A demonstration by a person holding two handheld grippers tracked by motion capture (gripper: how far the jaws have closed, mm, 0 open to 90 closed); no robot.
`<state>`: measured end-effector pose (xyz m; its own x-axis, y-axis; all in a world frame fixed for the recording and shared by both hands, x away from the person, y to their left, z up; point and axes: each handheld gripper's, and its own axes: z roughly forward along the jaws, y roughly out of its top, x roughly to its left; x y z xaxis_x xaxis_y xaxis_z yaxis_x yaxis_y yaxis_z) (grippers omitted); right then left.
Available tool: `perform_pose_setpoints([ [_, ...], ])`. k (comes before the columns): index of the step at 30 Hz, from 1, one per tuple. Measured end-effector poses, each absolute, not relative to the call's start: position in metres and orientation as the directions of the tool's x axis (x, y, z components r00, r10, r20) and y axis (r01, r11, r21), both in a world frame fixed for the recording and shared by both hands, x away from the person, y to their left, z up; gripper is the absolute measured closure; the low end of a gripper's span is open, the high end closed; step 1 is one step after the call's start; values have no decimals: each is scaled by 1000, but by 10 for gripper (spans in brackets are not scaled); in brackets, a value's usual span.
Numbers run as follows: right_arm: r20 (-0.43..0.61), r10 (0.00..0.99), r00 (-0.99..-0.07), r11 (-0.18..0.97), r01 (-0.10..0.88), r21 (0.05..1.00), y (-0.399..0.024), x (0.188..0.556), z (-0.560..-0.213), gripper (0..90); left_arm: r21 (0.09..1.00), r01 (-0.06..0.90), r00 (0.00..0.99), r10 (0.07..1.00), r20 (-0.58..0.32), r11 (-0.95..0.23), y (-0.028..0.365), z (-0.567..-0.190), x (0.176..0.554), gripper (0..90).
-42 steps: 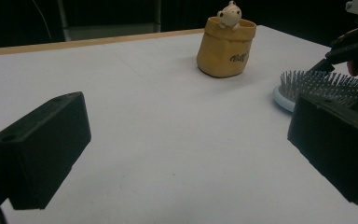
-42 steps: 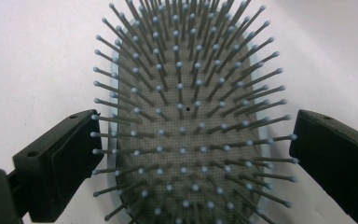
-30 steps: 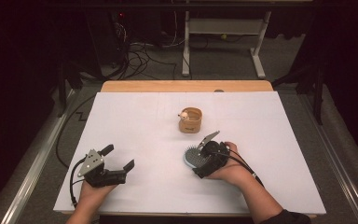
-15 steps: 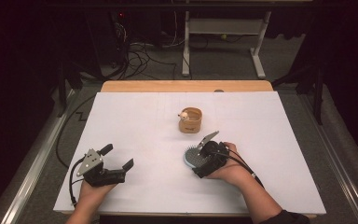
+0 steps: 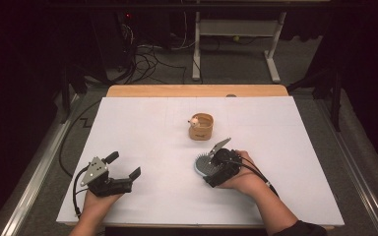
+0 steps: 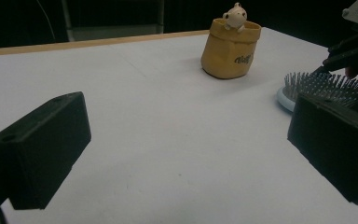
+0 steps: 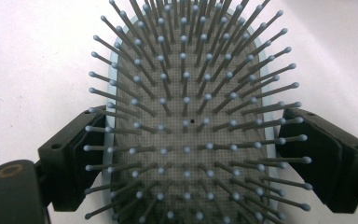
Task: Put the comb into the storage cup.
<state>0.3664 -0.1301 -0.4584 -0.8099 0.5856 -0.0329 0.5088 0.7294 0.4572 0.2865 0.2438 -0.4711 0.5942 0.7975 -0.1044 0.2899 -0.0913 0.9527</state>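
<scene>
At the near left of the bench (image 5: 142,123), the left hand-held gripper (image 5: 124,164) sits low over the white sheet with its 2 blocky black jaws wide apart and nothing between them. It points across the bench toward the things on the right and takes no part in the work for now.

Right of centre and farther off stands a small tan pouch (image 5: 200,127), soft-looking and shaped like a rolled-down sack, with dark lettering on its side and a pale little bear (image 6: 235,15) peeking over its rim.

Just nearer than the pouch lies the brush (image 5: 202,164), flat on the bench with its bristles up. Its oval head has a pale blue plastic rim, a grey dimpled cushion and many thin grey pins with rounded light tips; the pins look springy, the rim hard and smooth.

The right hand-held gripper (image 7: 193,158) is set down over the brush head, 1 jaw on each long side. Its jaws have just been closing with the head between them. The left pad seems to reach the rim, while a thin gap appears to remain at the right pad, so I read it as not yet clamped. That narrowing suggests a grasp of the brush is under way, across its width. The smooth rim may slip unless both pads seat squarely below the pins.
</scene>
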Motion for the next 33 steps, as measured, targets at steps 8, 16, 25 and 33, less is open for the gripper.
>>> perform_pose_setpoints([
  [8, -33, 570, -821, 740, 495, 455, -130, 366, -457, 181, 952, 290, 595, 797, -102, -95, 243, -471, 287, 1],
  [16, -31, 571, -820, 740, 499, 451, -129, 366, -456, 203, 951, 293, 596, 796, -102, -98, 243, -472, 286, 3],
  [25, -33, 577, -816, 742, 507, 439, -127, 366, -455, 207, 951, 293, 596, 797, -102, -97, 243, -472, 287, 4],
  [33, -28, 586, -810, 736, 518, 435, -127, 368, -453, 208, 951, 293, 596, 796, -103, -96, 243, -472, 286, 4],
])
